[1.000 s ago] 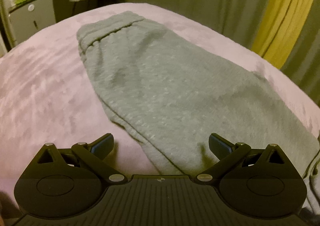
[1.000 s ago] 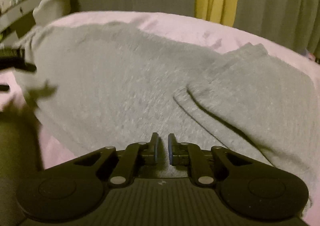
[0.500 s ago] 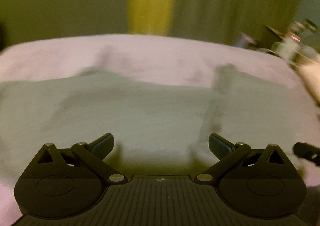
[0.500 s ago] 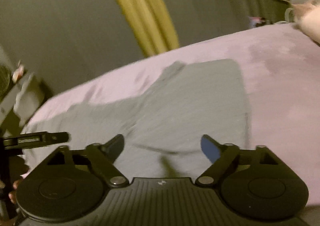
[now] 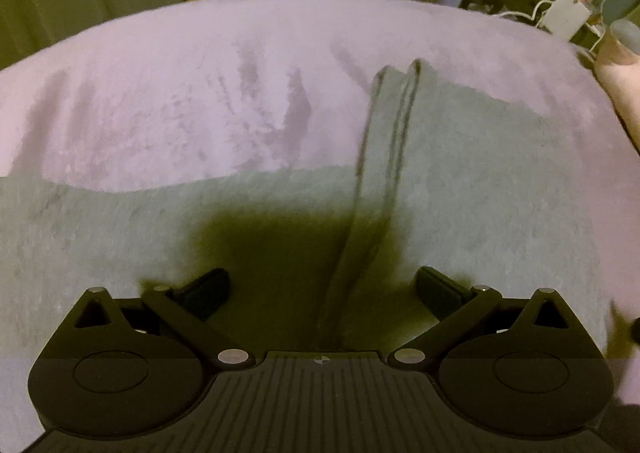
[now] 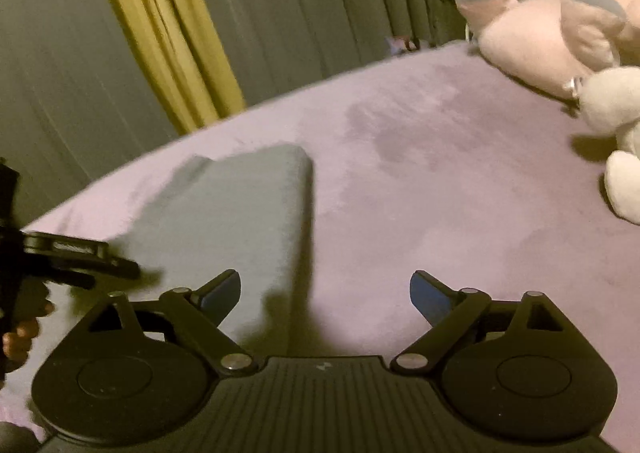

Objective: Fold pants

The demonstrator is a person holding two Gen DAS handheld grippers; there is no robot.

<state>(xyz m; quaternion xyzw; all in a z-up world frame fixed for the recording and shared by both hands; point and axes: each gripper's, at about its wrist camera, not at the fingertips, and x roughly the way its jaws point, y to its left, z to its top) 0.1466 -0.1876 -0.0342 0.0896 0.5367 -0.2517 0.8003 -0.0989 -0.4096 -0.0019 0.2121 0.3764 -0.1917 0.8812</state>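
Grey sweatpants lie flat on a lilac blanket, with a ribbed doubled edge running away from me. My left gripper hovers open just above the cloth, casting a shadow on it, and that edge passes between its fingers untouched. In the right wrist view the pants end in a straight folded edge. My right gripper straddles that edge; its jaws are opening, with nothing gripped, its left fingertip over cloth and its right fingertip over bare blanket. A hand holds the left tool at far left.
A pink plush toy and a white one lie on the bed to the right. Grey curtains with a yellow panel hang behind the bed. Cables and small devices sit at the far right corner.
The right gripper went from shut over the cloth to wide open and swung right toward the folded edge. The left gripper stayed open and swung across the pants to the ribbed edge.
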